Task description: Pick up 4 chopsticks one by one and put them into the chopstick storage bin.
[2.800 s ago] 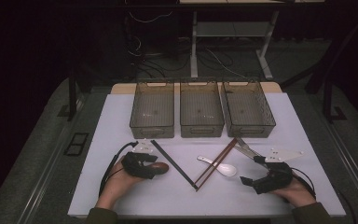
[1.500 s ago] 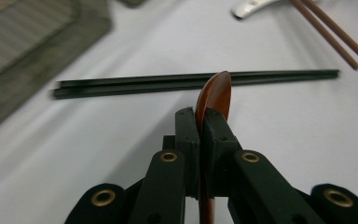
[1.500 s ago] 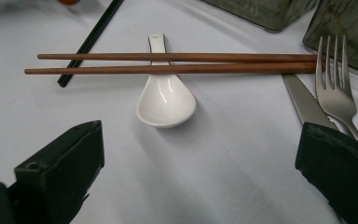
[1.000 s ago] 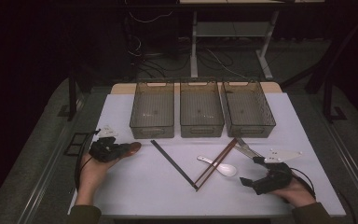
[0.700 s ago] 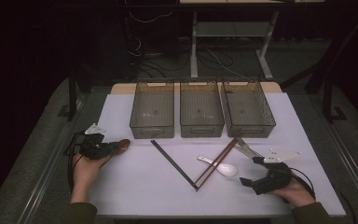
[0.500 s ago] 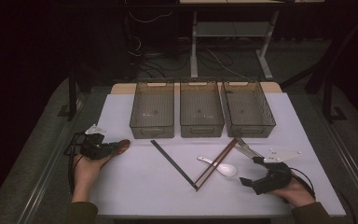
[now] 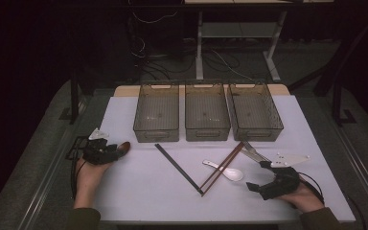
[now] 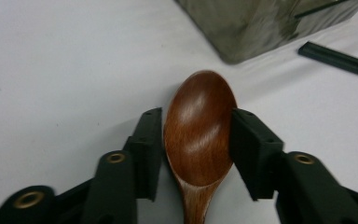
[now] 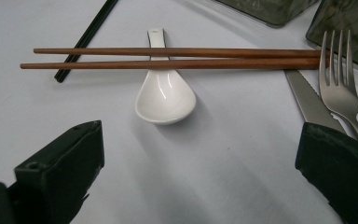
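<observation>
A brown wooden spoon [image 8: 199,135] lies on the white mat, its bowl [image 7: 123,145] pointing toward the bins. My left gripper [image 8: 196,112] sits at the mat's left edge [image 7: 111,150]. Its jaws have just been opening and now stand on either side of the bowl, with no clear squeeze. My right gripper [image 7: 258,176] rests open near the front right, nothing between its fingers [image 9: 200,140]. Ahead of it lie a white ceramic spoon [image 9: 165,95], brown chopsticks [image 9: 177,58] across its handle, and a knife [image 9: 310,100] and fork [image 9: 340,88].
Three clear bins [image 7: 156,112] [image 7: 207,111] [image 7: 254,111] stand in a row at the back of the white mat [image 7: 139,191]. A pair of black chopsticks [image 7: 177,167] lies diagonally mid-mat and meets the brown chopsticks [image 7: 233,153] in a V. Beyond the table is dark floor.
The left hand carried the wooden spoon leftward from near the black chopsticks to the mat's left edge and came to rest there. The right hand stayed put.
</observation>
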Tool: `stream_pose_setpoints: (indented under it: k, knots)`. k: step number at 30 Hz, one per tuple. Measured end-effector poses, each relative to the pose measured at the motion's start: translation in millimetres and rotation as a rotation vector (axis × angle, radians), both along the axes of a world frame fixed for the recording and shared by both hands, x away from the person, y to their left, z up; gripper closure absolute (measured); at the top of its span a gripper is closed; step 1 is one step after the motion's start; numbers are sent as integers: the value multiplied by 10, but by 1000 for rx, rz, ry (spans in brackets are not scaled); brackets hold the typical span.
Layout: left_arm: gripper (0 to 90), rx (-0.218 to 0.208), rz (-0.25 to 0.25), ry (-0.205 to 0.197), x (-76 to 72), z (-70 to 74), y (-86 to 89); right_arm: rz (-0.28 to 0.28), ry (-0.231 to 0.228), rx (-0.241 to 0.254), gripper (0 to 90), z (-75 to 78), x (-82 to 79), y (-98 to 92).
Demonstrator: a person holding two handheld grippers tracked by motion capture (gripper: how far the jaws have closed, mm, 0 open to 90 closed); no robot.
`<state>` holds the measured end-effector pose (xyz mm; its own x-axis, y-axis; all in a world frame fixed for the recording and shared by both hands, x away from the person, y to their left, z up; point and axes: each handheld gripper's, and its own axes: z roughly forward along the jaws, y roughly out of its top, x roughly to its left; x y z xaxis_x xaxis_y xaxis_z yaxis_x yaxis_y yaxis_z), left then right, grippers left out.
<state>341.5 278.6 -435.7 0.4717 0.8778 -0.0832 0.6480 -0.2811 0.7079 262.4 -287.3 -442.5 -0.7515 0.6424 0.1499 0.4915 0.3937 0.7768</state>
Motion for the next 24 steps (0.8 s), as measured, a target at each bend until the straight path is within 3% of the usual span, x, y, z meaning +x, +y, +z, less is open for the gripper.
stream_pose_setpoints:
  k: [7,12,17,24]
  knots:
    - [391,-17,1,-38,-44,65,-36,0,-3,-2,9,3,-2,-6]
    - [324,-32,-26,-71,-105,151,-111,1,-3,-4,9,5,-4,-4]
    - [296,-82,-63,-68,-122,176,-198,1,-5,-4,9,8,-8,-7]
    - [295,-107,-139,-65,-137,240,-432,2,-4,-2,9,7,-4,-3]
